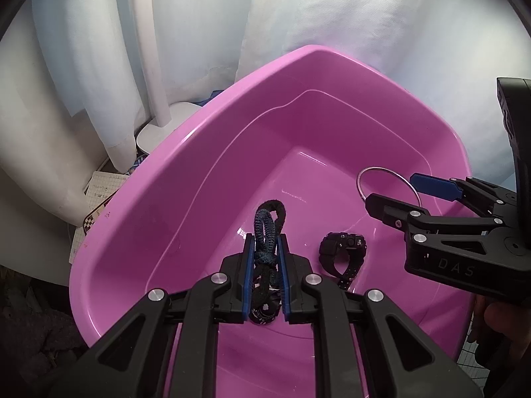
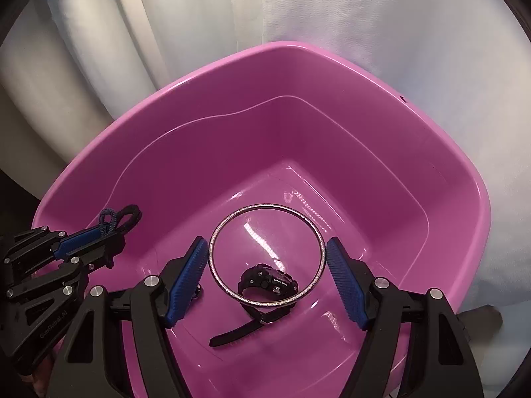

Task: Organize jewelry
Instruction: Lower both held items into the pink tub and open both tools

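Note:
My left gripper (image 1: 265, 242) is shut on dark hair ties (image 1: 267, 222), holding them over the pink tub (image 1: 149, 199); they also show in the right wrist view (image 2: 119, 217). My right gripper (image 2: 267, 258) is open over the tub (image 2: 132, 139). A silver bangle (image 2: 215, 232) sits between its pads, not touching them, and whether it hangs or falls I cannot tell. It also shows in the left wrist view (image 1: 360, 179), beside the right gripper (image 1: 393, 190). A black watch (image 2: 268, 282) lies on the tub floor, also in the left wrist view (image 1: 341, 248).
White curtains (image 2: 332, 6) hang behind the tub. A white lamp base (image 1: 159, 126) and gridded papers (image 1: 99, 192) lie left of the tub.

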### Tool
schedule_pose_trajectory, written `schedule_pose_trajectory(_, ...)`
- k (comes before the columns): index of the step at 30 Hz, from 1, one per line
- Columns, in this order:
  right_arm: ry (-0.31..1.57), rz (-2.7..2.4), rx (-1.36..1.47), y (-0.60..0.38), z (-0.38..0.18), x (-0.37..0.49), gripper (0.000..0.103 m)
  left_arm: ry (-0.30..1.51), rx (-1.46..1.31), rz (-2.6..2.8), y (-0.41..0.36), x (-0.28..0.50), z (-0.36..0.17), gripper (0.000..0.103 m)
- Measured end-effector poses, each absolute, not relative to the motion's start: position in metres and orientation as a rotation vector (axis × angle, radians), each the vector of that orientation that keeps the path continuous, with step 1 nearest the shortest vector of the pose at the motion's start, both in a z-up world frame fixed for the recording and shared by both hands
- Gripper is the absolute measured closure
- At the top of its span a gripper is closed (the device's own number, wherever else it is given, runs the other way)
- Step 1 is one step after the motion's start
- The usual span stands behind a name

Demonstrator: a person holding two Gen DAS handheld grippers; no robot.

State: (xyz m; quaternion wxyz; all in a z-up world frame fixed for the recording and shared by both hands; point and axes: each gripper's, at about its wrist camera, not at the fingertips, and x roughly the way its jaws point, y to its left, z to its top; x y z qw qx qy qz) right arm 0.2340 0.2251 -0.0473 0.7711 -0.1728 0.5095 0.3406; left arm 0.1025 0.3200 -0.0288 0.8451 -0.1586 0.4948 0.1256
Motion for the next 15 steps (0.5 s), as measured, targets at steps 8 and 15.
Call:
schedule_pose_trajectory(8,1.146,0.732,-0.367,0.228,-0.049,0.241,0.03,1.03,-0.307,0.3,0.319,0.097,-0.02,0.026)
schedule_pose_trajectory(15,1.136,0.723,-0.379,0.23,-0.047,0.236,0.03,1.021,-0.312,0.31,0.321,0.091,-0.016,0.021)
